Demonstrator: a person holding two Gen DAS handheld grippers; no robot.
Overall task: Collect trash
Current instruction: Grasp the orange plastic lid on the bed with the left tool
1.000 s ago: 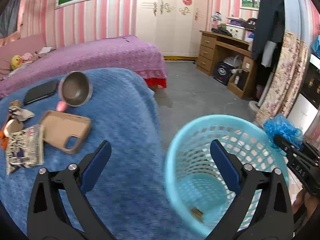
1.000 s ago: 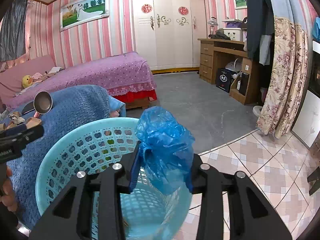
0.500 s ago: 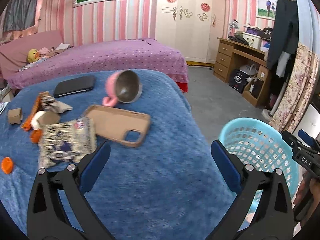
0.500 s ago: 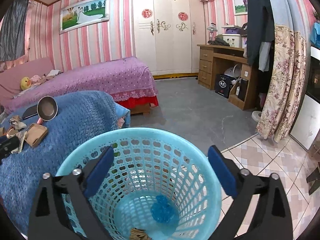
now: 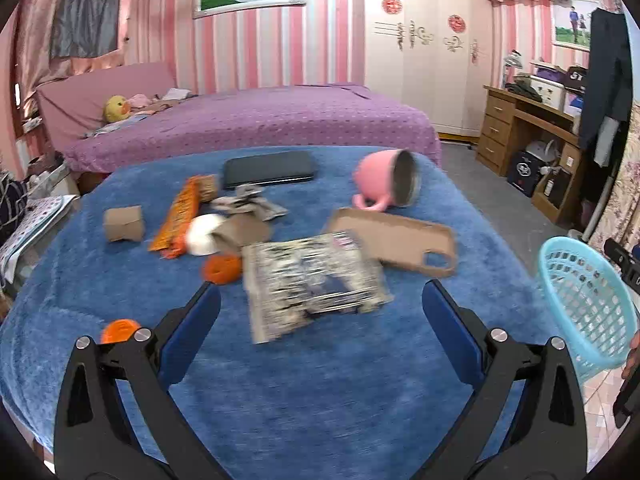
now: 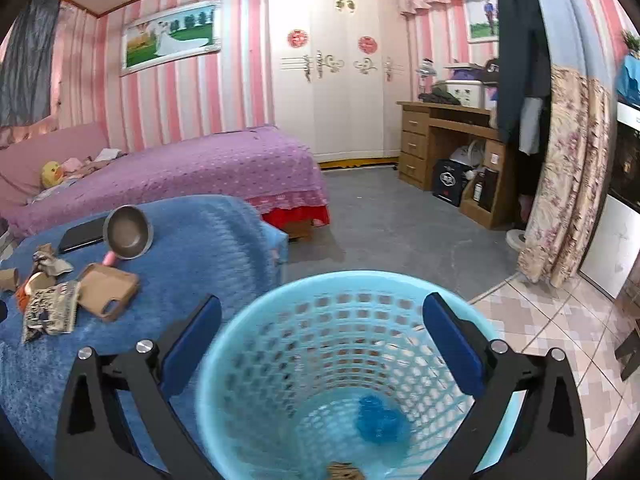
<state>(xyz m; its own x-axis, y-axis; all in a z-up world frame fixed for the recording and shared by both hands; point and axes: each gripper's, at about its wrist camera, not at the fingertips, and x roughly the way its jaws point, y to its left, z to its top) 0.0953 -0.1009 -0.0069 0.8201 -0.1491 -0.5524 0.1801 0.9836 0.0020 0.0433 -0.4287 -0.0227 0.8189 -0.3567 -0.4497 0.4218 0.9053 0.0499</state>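
Right hand-held gripper [image 6: 322,338] gapes empty over the basket [image 6: 280,300] (blue bag [image 6: 378,420] inside), left hand-held gripper [image 5: 320,320] likewise.

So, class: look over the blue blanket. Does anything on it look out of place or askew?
Yes. The pink mug lies tipped on its side, its open mouth facing sideways and its handle down against the blue blanket. Around it lie scattered scraps: a crumpled printed wrapper, an orange wrapper and a small cardboard box.

Blue bag [image 6: 378,420] dropped — now in basket [image 6: 280,292].
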